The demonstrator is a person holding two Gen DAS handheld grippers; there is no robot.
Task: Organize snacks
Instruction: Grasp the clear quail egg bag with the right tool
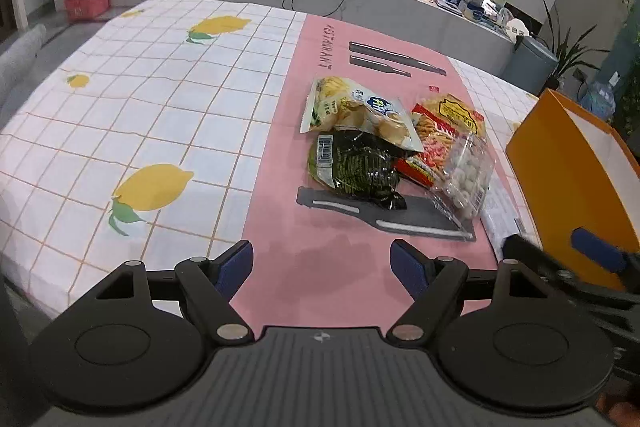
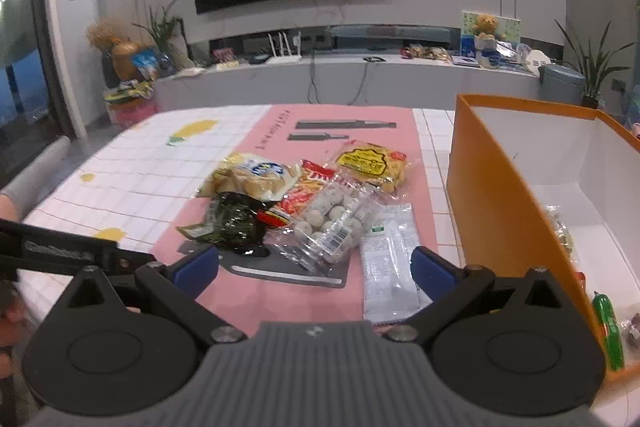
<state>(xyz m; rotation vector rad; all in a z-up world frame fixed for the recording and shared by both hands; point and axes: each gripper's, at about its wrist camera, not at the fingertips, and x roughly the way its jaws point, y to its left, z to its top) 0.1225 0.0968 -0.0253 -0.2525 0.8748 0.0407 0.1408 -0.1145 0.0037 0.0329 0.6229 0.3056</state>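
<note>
Step in hand, as judged: the approach to a pick. Nothing is gripped yet. The left gripper (image 1: 322, 263) is held wide open over bare pink mat (image 1: 280, 155), with the snack pile (image 1: 396, 143) ahead and slightly right. The right gripper (image 2: 314, 265) is also spread wide, nothing between the pads; the white sachet (image 2: 386, 267) lies just ahead, its near-right corner reaching in beside the right pad, but no contact is seen.

Destination is presumed to be the orange box (image 2: 492, 195), standing to the right of the mat, open-topped, white inside. A few items are already seen in it, including a green packet (image 2: 606, 323) at the near end.

Next move, as judged: one packet to be singled out, the jaws brought down around it and closed, then a lift over the box wall. The white sachet is closest to the right gripper and lies flat and alone, so it is the easy candidate. The rest overlap, so a neighbour could be dragged along.

Pile contents:
- dark green packet (image 2: 236, 223), crumpled, near-left
- clear bag of white balls (image 2: 332, 223), glossy, centre
- pale chip bag (image 2: 256, 179), puffy, far-left
- red stick-snack bag (image 2: 308, 191), partly buried
- yellow bag (image 2: 374, 163), far-right

All are soft film packs: crushable, slippery, likely to deform under the pads.
</note>
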